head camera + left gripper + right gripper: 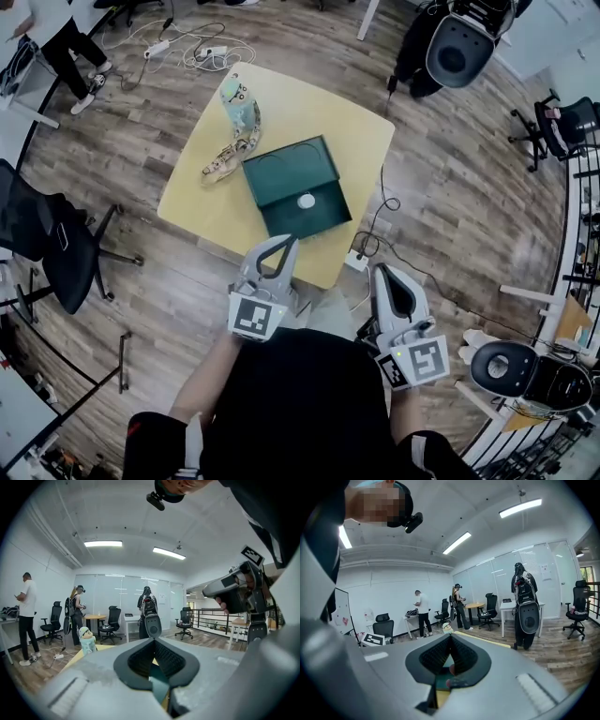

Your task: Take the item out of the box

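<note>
A dark green box (298, 187) lies open on the yellow table (206, 202), and a small white round item (307, 201) rests inside it. Both grippers hover over the floor on the near side of the table, short of the box. My left gripper (289, 239) points at the box's near edge with its jaws shut and nothing between them. My right gripper (382, 269) is lower and to the right, past the table's near corner, also shut and empty. In the left gripper view, my left gripper (153, 639) lets a strip of the green box (158, 686) show through the gap behind its tips.
A pale doll (239, 103) and a flat toy (230, 159) lie on the table left of the box. A black office chair (56, 244) stands at the left. Cables (197, 52) and a power strip (356, 260) lie on the floor. People stand in the background (27, 616).
</note>
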### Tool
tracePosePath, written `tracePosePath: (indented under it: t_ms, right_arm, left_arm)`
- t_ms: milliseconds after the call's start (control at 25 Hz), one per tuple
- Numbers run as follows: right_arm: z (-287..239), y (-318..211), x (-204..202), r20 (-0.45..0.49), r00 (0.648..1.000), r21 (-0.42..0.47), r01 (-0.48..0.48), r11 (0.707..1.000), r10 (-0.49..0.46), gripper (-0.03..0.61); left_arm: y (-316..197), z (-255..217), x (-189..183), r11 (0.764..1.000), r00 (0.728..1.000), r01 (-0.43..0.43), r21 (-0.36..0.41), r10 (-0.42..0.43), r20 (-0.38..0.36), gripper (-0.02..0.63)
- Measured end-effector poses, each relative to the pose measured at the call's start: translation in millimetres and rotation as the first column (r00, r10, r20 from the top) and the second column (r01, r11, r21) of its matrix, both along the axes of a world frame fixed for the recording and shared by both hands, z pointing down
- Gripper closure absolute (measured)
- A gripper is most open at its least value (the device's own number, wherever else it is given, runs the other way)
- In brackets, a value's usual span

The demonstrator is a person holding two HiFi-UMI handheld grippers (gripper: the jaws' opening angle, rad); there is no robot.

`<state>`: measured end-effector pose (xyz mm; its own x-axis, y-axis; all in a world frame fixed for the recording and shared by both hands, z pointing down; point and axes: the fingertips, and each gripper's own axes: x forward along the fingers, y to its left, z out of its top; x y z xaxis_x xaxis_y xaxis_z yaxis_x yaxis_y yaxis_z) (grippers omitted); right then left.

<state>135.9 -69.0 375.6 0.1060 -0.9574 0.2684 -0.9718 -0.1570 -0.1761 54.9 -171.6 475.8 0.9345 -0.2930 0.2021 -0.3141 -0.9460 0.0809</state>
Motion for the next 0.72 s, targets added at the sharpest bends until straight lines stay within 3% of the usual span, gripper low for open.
tracePosePath:
  t_ms: [360,520,720]
  right_arm:
    - [17.0,-16.5,25.3,0.023,0.999,-0.042,0.046,0.998,-0.045,0.575]
    - [21.8,-26.4,34.5,0.024,0.997,-0.059,0.076,0.995,-0.075,0.575]
    - [29.1,-40.4,47.9,0.037,0.993,-0.068,0.112,0.991,-0.11,0.575]
  left_arm:
    - [-9.6,48.9,22.0,0.998,0.995,0.05,-0.039,-0.047,0.083,0.614]
    - [-13.9,73.9,30.9,0.999,0.988,0.037,0.001,-0.037,0.149,0.613]
    - [-20.9,100.0,40.6,0.998,0.977,0.059,-0.012,-0.056,0.206,0.612]
